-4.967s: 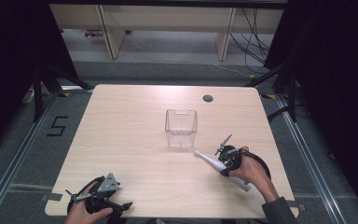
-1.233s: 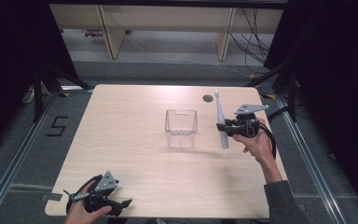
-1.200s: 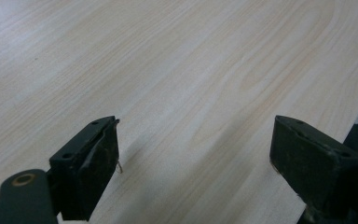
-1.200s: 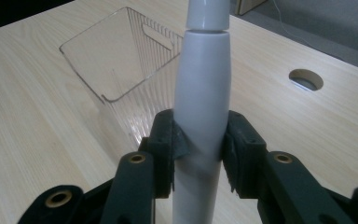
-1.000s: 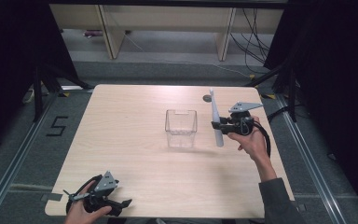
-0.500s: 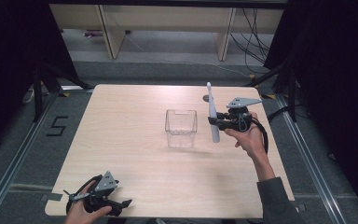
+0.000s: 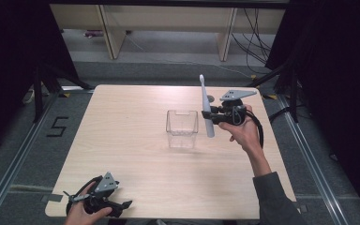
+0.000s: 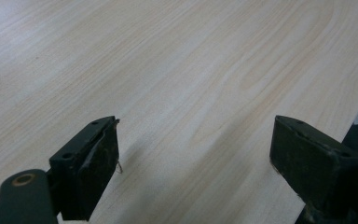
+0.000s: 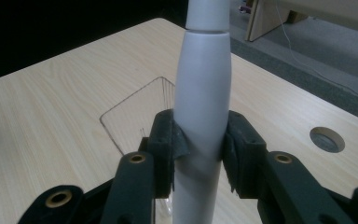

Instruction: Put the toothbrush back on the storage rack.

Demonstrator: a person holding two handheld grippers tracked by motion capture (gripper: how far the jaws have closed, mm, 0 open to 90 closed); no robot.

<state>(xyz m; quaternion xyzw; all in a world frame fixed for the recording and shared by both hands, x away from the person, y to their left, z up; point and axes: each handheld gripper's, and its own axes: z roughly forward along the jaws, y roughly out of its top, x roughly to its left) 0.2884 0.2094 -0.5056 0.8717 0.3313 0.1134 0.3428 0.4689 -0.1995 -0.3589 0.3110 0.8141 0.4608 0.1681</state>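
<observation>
While the left tool (image 7: 104,202) rests at the near table (image 7: 131,117) edge, jaws apart and empty, the clear container (image 7: 182,129) stands just left of the right tool (image 7: 214,116), which is clamped on the toothbrush (image 7: 206,108): long axis upright, handle end low, beside the container's rim.

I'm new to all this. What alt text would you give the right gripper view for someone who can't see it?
The right gripper clamps a pale grey electric toothbrush upright by its handle. Beyond it, a clear square container stands on a light wooden table, which has a round hole at right.
</observation>
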